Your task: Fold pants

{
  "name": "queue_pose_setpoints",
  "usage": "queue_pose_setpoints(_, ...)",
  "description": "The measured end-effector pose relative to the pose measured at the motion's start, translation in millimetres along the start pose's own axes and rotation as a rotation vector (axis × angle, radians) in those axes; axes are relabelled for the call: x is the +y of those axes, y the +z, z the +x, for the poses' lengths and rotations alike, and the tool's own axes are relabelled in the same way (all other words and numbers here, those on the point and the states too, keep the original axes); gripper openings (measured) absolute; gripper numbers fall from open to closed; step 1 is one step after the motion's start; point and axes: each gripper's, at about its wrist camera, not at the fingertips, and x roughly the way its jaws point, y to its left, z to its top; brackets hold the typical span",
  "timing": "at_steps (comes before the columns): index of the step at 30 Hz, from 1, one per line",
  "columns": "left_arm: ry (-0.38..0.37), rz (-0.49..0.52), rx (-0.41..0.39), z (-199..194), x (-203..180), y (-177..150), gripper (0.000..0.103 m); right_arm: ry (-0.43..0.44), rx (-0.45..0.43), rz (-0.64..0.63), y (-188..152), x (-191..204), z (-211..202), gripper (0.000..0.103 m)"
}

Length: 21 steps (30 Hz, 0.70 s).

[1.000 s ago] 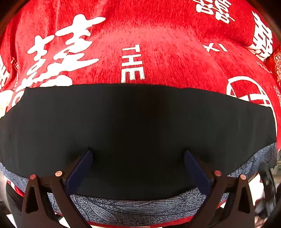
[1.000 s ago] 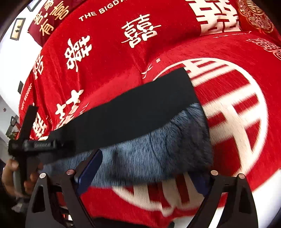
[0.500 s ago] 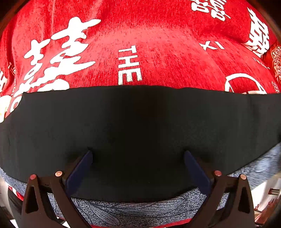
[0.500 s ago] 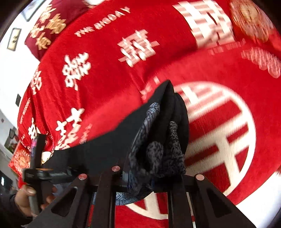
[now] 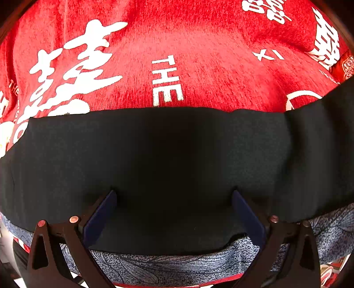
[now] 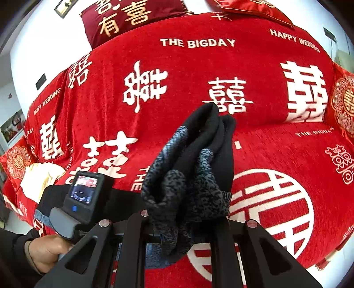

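1. The cover (image 6: 154, 93) is the largest thing: a red plush cloth with white and gold characters and the words "THE BIGDAY" and "HAPPY WEDDING", spread over the whole surface, with a big white ring emblem at the right of the right wrist view.
2. The pants (image 5: 177, 155) lie across the cover as a long dark band with a grey leaf-patterned side showing along the near edge. In the left wrist view the band runs from the left edge to the right edge, and its right end climbs up off the cover.
3. That end of the pants (image 6: 194, 168) hangs bunched in front of the right camera, dark folds and speckled grey folds gathered together, raised above the cover.
4. A dark red pillow (image 6: 130, 20) with gold characters leans at the back, against a white wall.
5. The right gripper (image 6: 183, 223) has its jaws drawn narrow and clamped on the bunched end of the pants; cloth spills out above and below the fingers.
6. The left gripper (image 5: 174, 212) points steeply down over the middle of the band, jaws wide apart. The blue pads (image 5: 99, 217) stand on either side of flat dark cloth; I cannot tell whether the tips touch it.
7. The left hand (image 6: 48, 250), in a dark sleeve, holds the left gripper's handle at the lower left of the right wrist view.
8. The small camera screen (image 6: 83, 190) on that gripper is lit.
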Motion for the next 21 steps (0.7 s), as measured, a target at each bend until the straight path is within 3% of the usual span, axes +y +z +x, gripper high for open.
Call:
queue_pose_setpoints(4, -0.001, -0.021, 0.005, -8, 12, -2, 0.103, 0.010, -0.006, -0.025, 5, 18, -4, 0.016)
queue_pose_setpoints(9, 0.004, -0.087, -0.030, -25, 55, -8, 0.103, 0.028, -0.005, -0.083, 9, 52, -5, 0.016)
queue_pose_setpoints(15, -0.044, -0.161, -0.028, -30, 125, -21, 0.103, 0.069, 0.024, -0.170, 1, 106, 16, 0.016)
queue_pose_setpoints(21, -0.041, -0.233, -0.072, -37, 207, -39, 0.103, 0.081, 0.083, -0.360, -29, 185, 58, 0.016)
